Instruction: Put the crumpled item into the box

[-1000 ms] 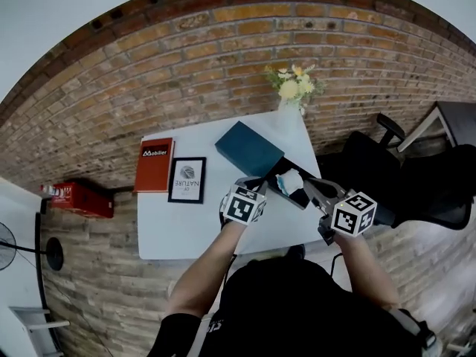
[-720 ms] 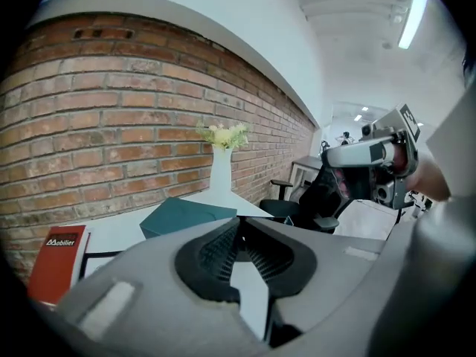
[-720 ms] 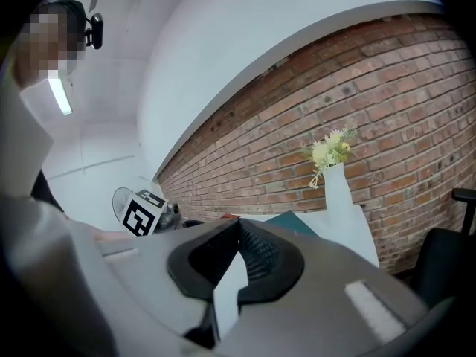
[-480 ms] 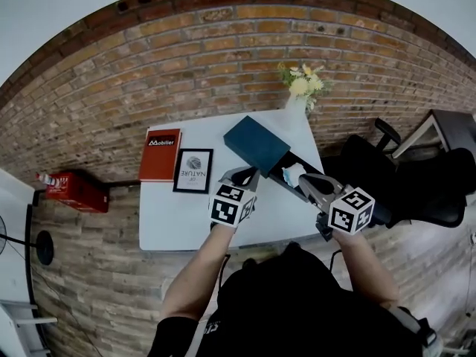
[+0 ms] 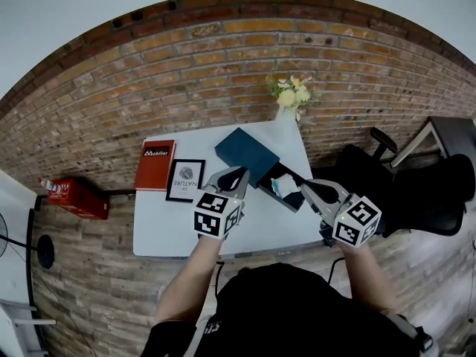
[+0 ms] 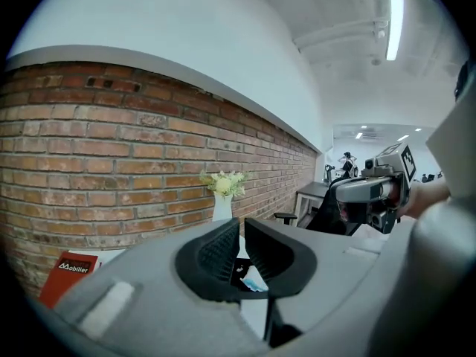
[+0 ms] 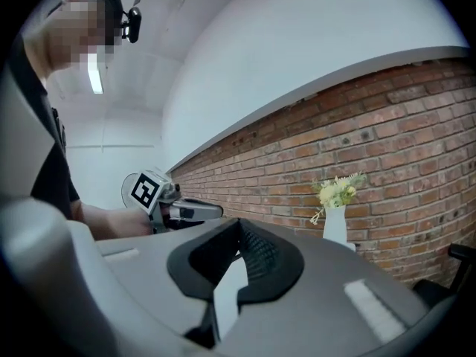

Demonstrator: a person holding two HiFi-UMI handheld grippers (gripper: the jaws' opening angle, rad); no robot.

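The crumpled white and pale-blue item (image 5: pixel 282 187) lies inside the open black box (image 5: pixel 296 199) at the right side of the white table (image 5: pixel 163 229). The box's teal lid (image 5: pixel 245 151) lies just behind it. My left gripper (image 5: pixel 239 173) hovers left of the box, jaws together and empty. My right gripper (image 5: pixel 305 187) hangs by the box's near right side, its tips meeting with nothing in them. In the left gripper view the crumpled item (image 6: pixel 253 277) shows below the closed jaws (image 6: pixel 241 225). In the right gripper view the jaws (image 7: pixel 238 225) hold nothing.
A white vase of flowers (image 5: pixel 286 99) stands at the table's far edge. A red book (image 5: pixel 155 163) and a framed print (image 5: pixel 187 179) lie on the left half. A black office chair (image 5: pixel 372 162) is to the right, a red object (image 5: pixel 71 197) on the floor at left.
Both grippers have risen and drawn back from the box toward me, the left one also shifting left. The crumpled item stays in the box.
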